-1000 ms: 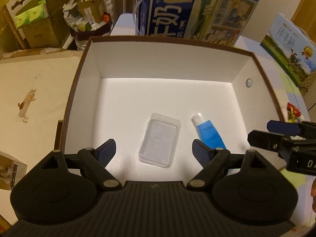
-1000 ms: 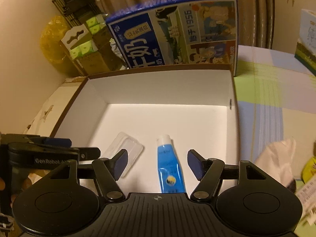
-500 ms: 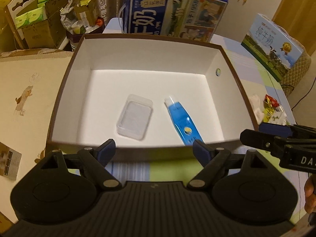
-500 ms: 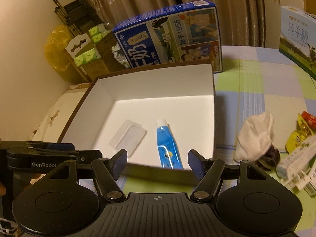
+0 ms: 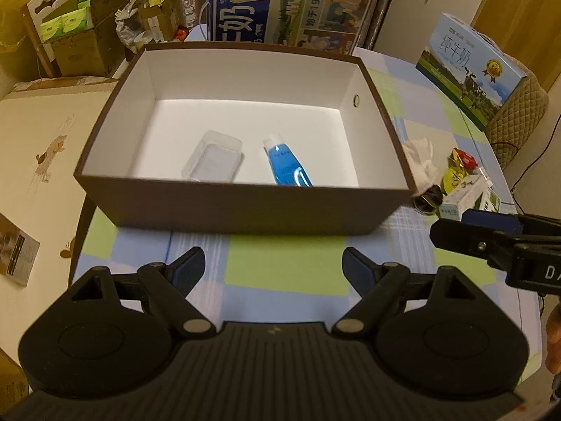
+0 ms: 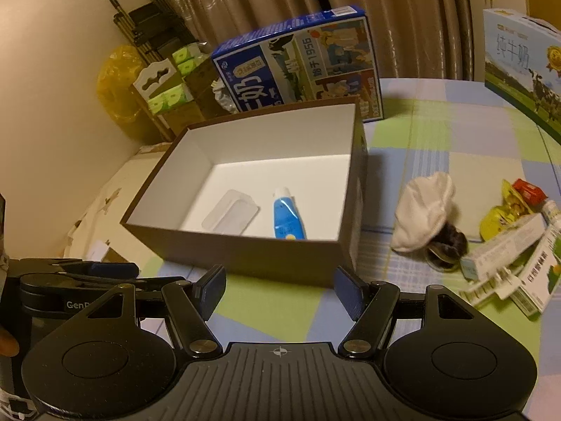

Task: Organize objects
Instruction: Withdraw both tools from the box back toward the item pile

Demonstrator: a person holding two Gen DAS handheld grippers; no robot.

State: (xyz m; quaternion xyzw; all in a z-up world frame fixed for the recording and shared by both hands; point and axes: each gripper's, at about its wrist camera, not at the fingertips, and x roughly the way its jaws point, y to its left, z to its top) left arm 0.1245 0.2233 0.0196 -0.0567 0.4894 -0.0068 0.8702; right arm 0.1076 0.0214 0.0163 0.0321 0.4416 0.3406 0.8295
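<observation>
left tool (image 5: 273, 270) jaws apart, empty | right tool (image 6: 280, 289) jaws apart, empty | white sock (image 6: 426, 215) on desk right of brown box (image 6: 245, 256) | likely light, soft; pinch bunched middle | blue tube (image 6: 287, 219) already boxed

You're working in dim, warm yellowish light; the white box floor (image 5: 245, 129) glares brightest. Fisheye bending curves the edges, corners go dark, and the right-side clutter (image 6: 508, 249) blurs slightly.
</observation>
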